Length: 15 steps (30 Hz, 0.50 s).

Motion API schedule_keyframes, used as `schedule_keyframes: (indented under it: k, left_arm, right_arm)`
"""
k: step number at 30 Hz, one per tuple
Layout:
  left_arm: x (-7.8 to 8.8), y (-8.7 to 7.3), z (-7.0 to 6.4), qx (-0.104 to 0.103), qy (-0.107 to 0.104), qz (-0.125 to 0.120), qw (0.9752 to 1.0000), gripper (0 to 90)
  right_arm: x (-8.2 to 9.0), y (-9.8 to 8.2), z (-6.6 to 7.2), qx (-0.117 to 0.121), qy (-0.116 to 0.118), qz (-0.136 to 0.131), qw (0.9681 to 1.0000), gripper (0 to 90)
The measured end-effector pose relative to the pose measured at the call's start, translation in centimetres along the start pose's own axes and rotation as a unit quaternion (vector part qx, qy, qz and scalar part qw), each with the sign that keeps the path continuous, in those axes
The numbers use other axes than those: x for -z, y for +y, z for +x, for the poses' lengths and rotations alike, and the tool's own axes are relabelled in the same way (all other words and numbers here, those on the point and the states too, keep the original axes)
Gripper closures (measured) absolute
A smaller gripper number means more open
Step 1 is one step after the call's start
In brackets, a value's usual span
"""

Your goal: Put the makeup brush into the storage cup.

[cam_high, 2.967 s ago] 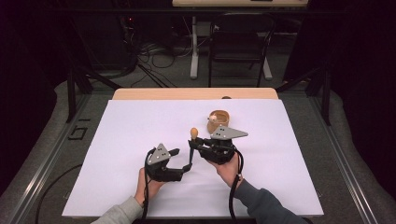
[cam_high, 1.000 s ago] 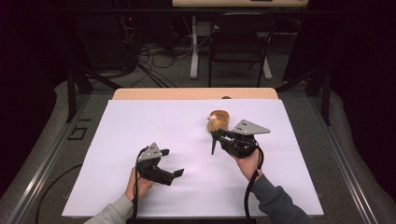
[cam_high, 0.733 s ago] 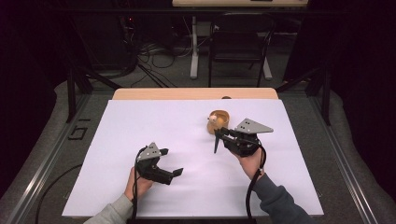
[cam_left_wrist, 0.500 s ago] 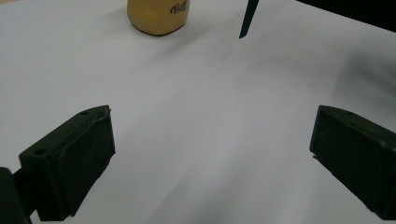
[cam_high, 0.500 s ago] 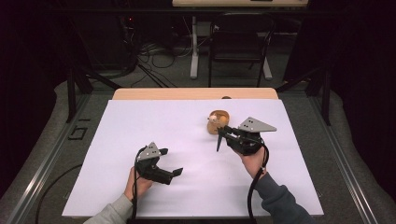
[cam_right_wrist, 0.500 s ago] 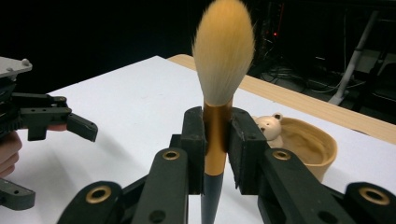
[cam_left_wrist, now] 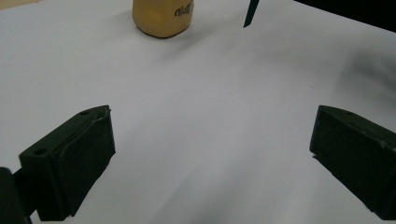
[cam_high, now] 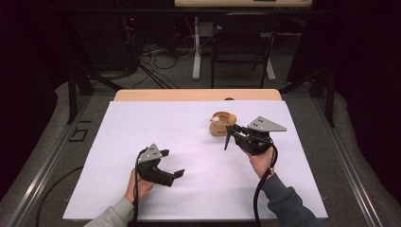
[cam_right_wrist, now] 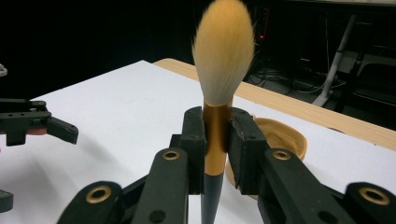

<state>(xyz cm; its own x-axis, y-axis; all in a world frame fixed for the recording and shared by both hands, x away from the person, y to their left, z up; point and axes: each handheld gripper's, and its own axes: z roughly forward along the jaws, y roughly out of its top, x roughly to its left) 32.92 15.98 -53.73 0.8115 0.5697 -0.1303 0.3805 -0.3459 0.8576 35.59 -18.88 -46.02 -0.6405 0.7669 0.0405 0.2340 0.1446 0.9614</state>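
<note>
My right gripper (cam_right_wrist: 215,140) holds the makeup brush (cam_right_wrist: 219,93) tight in its jaws, upright, just beside the wooden bowl (cam_high: 221,124). My left gripper (cam_high: 171,165) is wide open, holding nothing, over the white counter (cam_high: 189,127).

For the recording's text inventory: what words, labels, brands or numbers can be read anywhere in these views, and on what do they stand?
Dark handwritten-style lettering on the side of the wooden cup: cut off by the frame's top edge, too partial to read.
Makeup brush, clamped in the right gripper: no lettering visible.
Left gripper: no marking legible.
White table cover: blank.
</note>
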Motion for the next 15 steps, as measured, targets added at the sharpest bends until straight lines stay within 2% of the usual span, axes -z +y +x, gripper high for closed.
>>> schedule_keyframes:
  k: [15]
  left_arm:
    - [0.0,0.0,0.0,0.001,0.001,0.0,1.0,0.2]
  right_arm:
    - [0.6,0.2,-1.1,0.001,-0.022,-0.002,0.9998,77.7]
